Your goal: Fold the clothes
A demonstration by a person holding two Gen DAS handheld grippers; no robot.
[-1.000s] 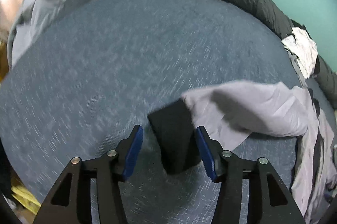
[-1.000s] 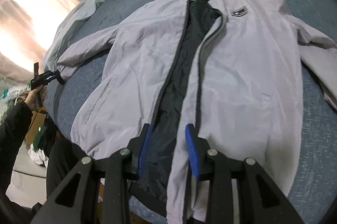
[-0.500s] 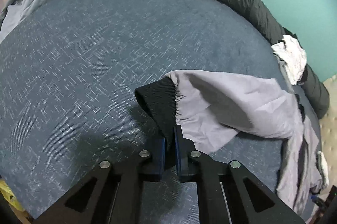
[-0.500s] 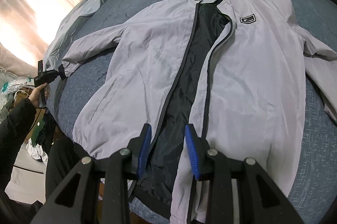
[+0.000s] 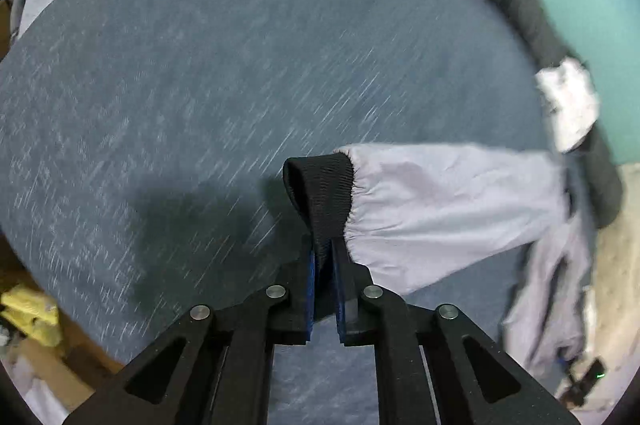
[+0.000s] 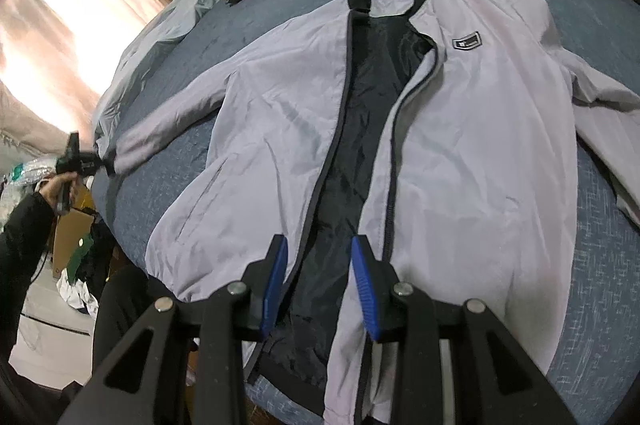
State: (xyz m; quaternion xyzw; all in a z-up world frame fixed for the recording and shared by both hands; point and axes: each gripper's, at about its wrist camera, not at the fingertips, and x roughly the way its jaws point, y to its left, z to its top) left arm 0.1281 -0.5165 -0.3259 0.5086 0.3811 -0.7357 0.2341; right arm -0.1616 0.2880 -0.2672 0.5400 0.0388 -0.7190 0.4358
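Now your left gripper [image 5: 325,257] is opening slightly, jaws pinching the black cuff [image 5: 320,193] of the grey jacket [image 6: 460,153] (spread open on the blue bed [image 5: 200,65]). Your right gripper [image 6: 318,285] hovers half-open over the jacket's hem, gripping nothing.

Motion blurred the bed cover [image 5: 224,73] in the left wrist view; the jacket's [image 6: 472,153] far sleeve ran off frame.

An open grey jacket [image 6: 460,153] lies flat on the blue bed [image 6: 600,265], the right tool [image 6: 319,257] parted above its hem.
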